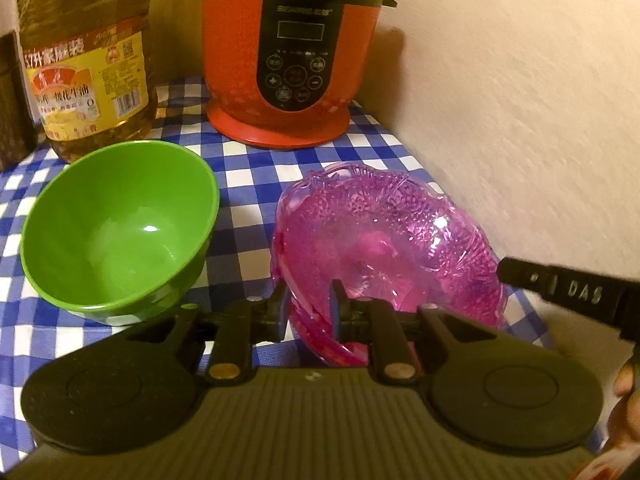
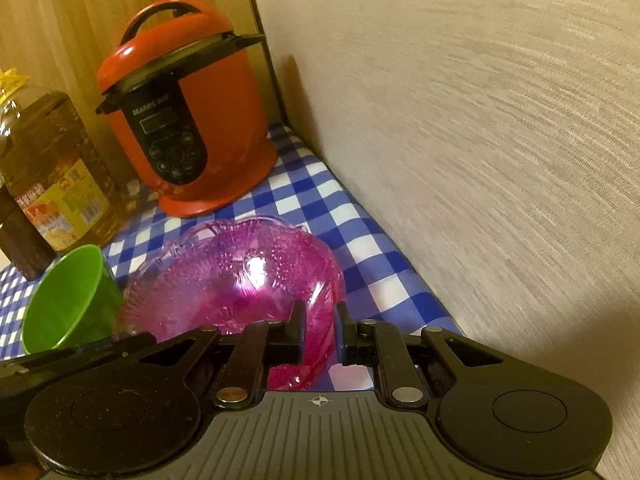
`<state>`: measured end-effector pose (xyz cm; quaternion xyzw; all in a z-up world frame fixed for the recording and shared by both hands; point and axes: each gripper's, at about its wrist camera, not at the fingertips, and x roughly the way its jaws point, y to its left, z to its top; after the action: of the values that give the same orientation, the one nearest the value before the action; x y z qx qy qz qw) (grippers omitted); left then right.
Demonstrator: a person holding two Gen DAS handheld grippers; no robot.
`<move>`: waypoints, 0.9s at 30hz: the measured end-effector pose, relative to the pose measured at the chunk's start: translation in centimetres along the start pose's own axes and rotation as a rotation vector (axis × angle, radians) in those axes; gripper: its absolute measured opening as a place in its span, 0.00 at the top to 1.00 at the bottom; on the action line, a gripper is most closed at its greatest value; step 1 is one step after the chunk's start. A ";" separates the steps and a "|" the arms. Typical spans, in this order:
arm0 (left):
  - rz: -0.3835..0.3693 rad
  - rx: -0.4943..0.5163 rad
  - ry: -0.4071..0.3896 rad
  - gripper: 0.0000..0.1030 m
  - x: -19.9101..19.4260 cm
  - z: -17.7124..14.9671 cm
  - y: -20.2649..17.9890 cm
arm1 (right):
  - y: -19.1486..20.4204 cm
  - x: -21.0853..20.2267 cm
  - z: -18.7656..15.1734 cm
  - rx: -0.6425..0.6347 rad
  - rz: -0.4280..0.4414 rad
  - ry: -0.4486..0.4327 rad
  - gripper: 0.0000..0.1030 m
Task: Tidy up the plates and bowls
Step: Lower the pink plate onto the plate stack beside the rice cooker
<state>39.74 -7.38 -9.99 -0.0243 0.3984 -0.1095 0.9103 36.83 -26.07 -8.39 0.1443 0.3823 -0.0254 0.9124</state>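
A pink patterned glass bowl [image 1: 384, 236] is tilted above the blue checked tablecloth [image 1: 248, 164]. My left gripper [image 1: 308, 304] is shut on its near-left rim. My right gripper [image 2: 320, 326] is shut on its near-right rim; the bowl also shows in the right wrist view [image 2: 240, 276]. A green bowl [image 1: 120, 228] stands upright and empty to the left of it, and it shows at the left of the right wrist view [image 2: 68, 300]. The right gripper's body [image 1: 568, 288] enters the left wrist view from the right.
A red electric pressure cooker [image 1: 292, 56] stands at the back by the wall [image 1: 520, 120]. A large oil bottle [image 1: 84, 60] and a dark jar [image 1: 12, 104] stand at the back left. The wall runs close along the right side.
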 end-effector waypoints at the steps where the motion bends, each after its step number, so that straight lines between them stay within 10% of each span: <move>1: 0.014 0.010 -0.001 0.74 -0.1 -0.1 -0.1 | 0.0 -0.1 0.0 0.001 0.000 -0.004 0.86; 27: -0.032 -0.067 -0.040 0.77 -1.5 -0.5 1.3 | -1.6 0.1 -0.2 0.083 0.018 0.064 0.86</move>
<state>38.61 -5.77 -9.40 -0.0630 0.3833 -0.1101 0.9149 36.48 -27.56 -8.97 0.1862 0.4087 -0.0284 0.8930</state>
